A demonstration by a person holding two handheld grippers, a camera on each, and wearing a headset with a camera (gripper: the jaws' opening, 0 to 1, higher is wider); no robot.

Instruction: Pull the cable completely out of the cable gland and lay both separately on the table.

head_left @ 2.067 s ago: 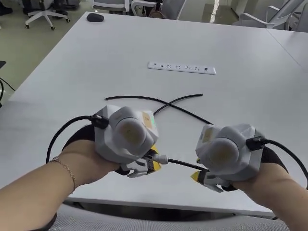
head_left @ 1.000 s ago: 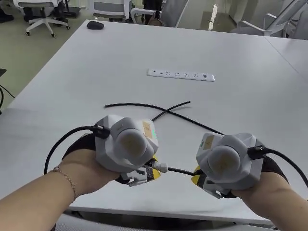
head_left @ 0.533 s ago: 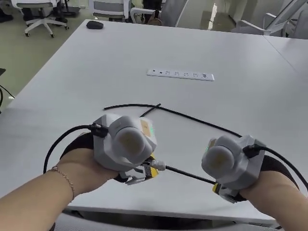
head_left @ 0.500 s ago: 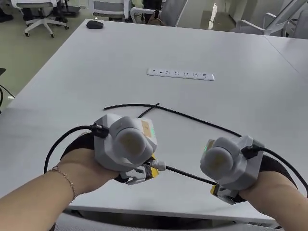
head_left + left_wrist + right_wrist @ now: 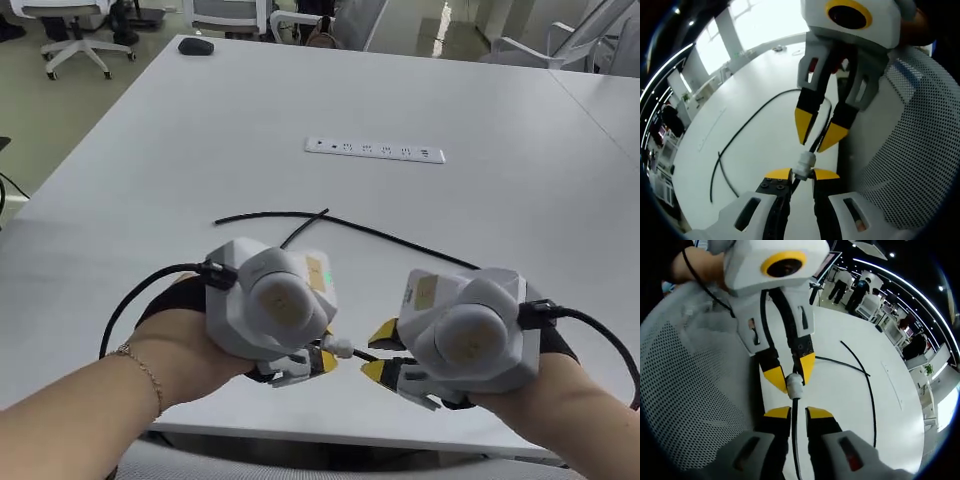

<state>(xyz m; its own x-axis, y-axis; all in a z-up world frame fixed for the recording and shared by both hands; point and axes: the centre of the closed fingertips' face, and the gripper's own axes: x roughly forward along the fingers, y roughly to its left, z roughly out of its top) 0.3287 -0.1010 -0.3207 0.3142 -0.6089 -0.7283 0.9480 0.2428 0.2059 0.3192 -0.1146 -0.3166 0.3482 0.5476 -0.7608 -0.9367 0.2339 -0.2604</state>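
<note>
Far off at the top left of the table point(image 5: 250, 110) sits a dark computer mouse point(image 5: 196, 41). Close to me, my left hand point(image 5: 178, 348), with a thin chain point(image 5: 140, 362) on the wrist, holds the left gripper point(image 5: 316, 360) over the near edge of the table. Its two yellow-tipped jaws are pinched tight on the small white cable gland point(image 5: 804, 162), one jaw on each side. The gland is up in the air, not on the table. The black cable point(image 5: 400, 240) comes out of the gland's front end, so it is not pulled out yet. From there it goes to the right, straight in between the jaws of my right gripper point(image 5: 379, 352). Those jaws are spread apart, with the cable lying loose in the gap, and I think it may brush one jaw, but I cannot tell for sure. The two grippers point at each other and their tips are very near, with the gland between them. Past the right gripper the cable bends away and lies in a long line across the middle of the table, and its short end crosses over that line. Behind the cable, a white power strip point(image 5: 375, 150) lies flat. My right hand point(image 5: 540, 400) holds the right gripper. A white net chair point(image 5: 920, 125) is right by the table edge.
</note>
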